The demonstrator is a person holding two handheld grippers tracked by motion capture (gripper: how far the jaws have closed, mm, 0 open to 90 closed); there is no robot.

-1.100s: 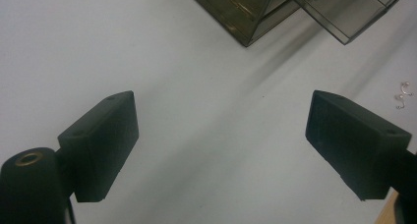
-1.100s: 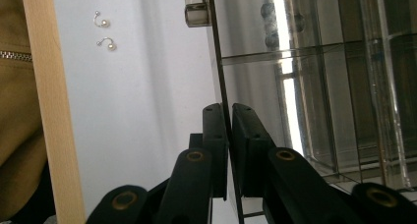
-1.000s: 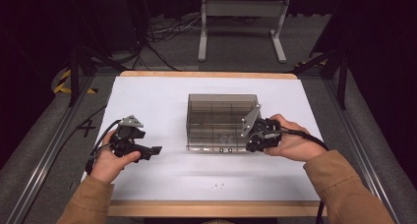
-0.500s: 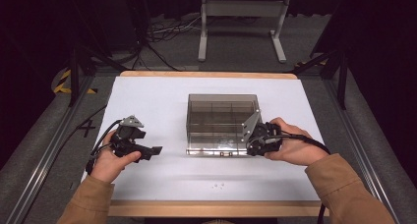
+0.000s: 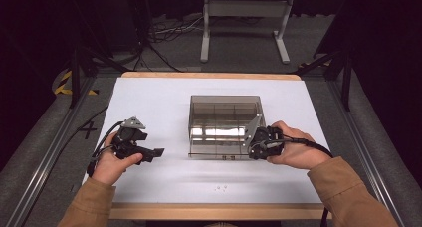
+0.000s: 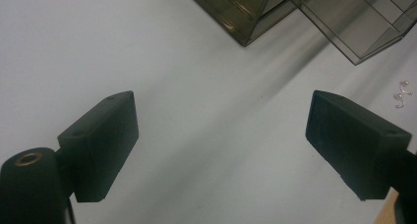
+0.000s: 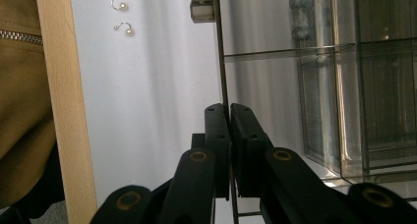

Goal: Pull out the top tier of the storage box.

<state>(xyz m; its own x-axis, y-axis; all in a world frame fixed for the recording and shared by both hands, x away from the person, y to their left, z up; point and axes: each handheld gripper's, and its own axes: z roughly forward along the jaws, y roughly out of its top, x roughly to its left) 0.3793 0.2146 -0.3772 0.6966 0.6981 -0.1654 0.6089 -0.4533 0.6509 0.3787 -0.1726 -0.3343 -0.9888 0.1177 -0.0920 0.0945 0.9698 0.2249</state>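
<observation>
1. Left hand-held gripper (image 5: 158, 152): low on the white surface (image 5: 149, 102), left of the box, well apart from it. Jaws spread wide, nothing between them. Level pose, pointing right toward the box; hand wrapped round the body, forearm entering from the bottom edge.
2. Box (image 5: 225, 125): clear smoked plastic, divided compartments, centre of the surface. Lid panel (image 7: 222, 71) seen edge-on in the right gripper view, running up from between the jaws.
3. Earrings (image 7: 123, 17): two pearl pieces, loose on the surface just before the box front, near the wooden edge.
4. Right hand-held gripper (image 5: 250, 148): at the box's front right corner, jaws closed on the thin lid panel. Hand right of the box, gripper pointing left.
5. Step in hand, as judged: moving the lid. Advice: hold the pinch square on the panel, swing along the hinge arc, avoid twisting; box looks light, so steady it with the free left gripper if it slides.
</observation>
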